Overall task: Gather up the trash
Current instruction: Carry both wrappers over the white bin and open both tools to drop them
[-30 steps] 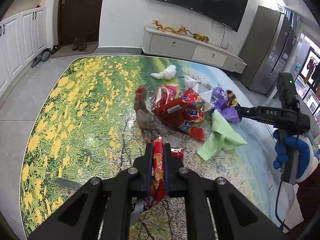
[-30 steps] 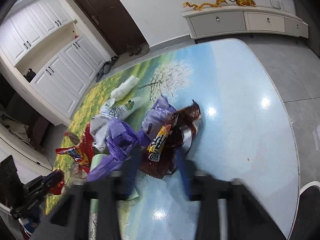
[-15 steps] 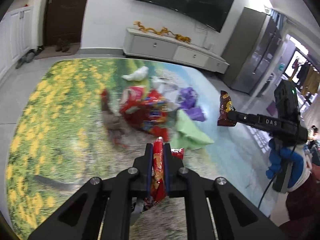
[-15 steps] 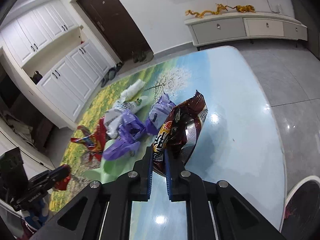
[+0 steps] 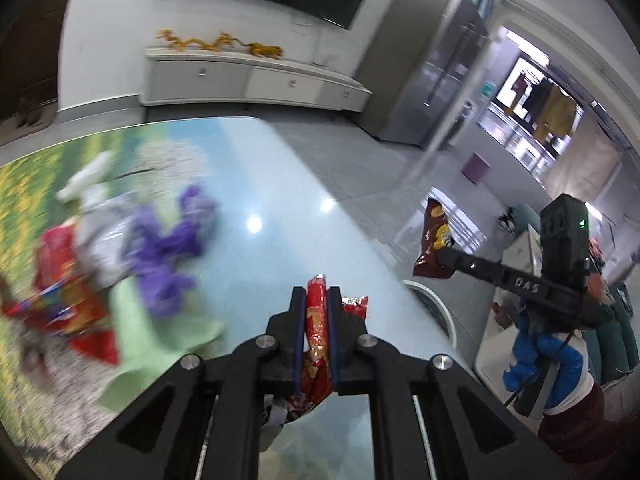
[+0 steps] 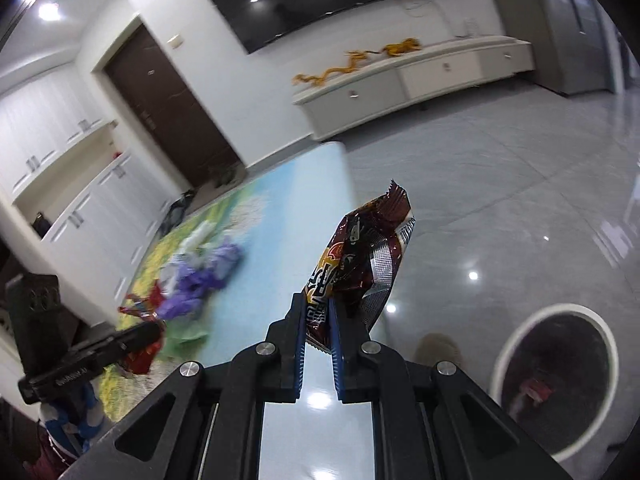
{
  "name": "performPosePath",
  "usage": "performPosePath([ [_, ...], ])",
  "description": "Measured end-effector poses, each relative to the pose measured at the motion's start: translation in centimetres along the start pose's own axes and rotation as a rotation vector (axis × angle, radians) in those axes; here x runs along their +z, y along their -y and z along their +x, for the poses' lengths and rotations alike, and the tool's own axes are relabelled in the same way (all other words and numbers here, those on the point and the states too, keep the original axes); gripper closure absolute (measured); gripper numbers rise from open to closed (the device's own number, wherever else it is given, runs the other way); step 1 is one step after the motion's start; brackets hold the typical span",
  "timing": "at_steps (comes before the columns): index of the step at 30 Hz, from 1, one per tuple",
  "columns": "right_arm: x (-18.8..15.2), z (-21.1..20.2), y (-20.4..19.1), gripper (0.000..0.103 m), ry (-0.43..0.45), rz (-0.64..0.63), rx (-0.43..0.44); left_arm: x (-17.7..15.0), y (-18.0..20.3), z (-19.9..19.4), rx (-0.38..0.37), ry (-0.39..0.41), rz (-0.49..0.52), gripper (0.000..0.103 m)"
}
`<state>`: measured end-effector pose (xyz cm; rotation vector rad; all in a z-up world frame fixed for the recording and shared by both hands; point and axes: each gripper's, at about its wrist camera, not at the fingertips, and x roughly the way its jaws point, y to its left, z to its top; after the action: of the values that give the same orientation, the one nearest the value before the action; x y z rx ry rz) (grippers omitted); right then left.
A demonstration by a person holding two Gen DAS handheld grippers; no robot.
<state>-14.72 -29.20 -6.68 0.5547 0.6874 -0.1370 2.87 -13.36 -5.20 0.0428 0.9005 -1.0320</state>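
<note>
My left gripper (image 5: 316, 300) is shut on a red snack wrapper (image 5: 314, 344) and holds it above the table's right part. My right gripper (image 6: 318, 304) is shut on a dark brown snack bag (image 6: 360, 264), lifted past the table's edge; the bag (image 5: 434, 236) and gripper also show in the left wrist view. A white-rimmed trash bin (image 6: 556, 384) with a red wrapper inside stands on the floor at the right. More trash lies on the table (image 5: 280, 200): a purple bag (image 5: 168, 248), red wrappers (image 5: 60, 280), a green cloth (image 5: 160, 332), white tissue (image 5: 88, 176).
The table carries a printed landscape of yellow flowers and blue sky. The bin's rim (image 5: 436, 308) shows just beyond the table's right edge. A white TV cabinet (image 6: 420, 80) and grey tiled floor (image 6: 500, 184) lie beyond. White cupboards (image 6: 80, 216) stand left.
Both grippers have swung right, away from the trash pile. The right gripper closed on the brown bag, lifted it off the table and carried it out towards the bin.
</note>
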Motion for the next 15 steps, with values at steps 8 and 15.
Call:
performPosePath([
  [8,-1.3,-2.3,7.8,0.092,-0.003,0.138,-0.174,2.4,5.4,6.4,-0.098,-0.092,0.095,0.094],
  [15,-3.7,-2.4,16.6,0.092,-0.067,0.319,-0.343,4.2,13.4,15.0,-0.18,-0.235,0.194,0.094],
])
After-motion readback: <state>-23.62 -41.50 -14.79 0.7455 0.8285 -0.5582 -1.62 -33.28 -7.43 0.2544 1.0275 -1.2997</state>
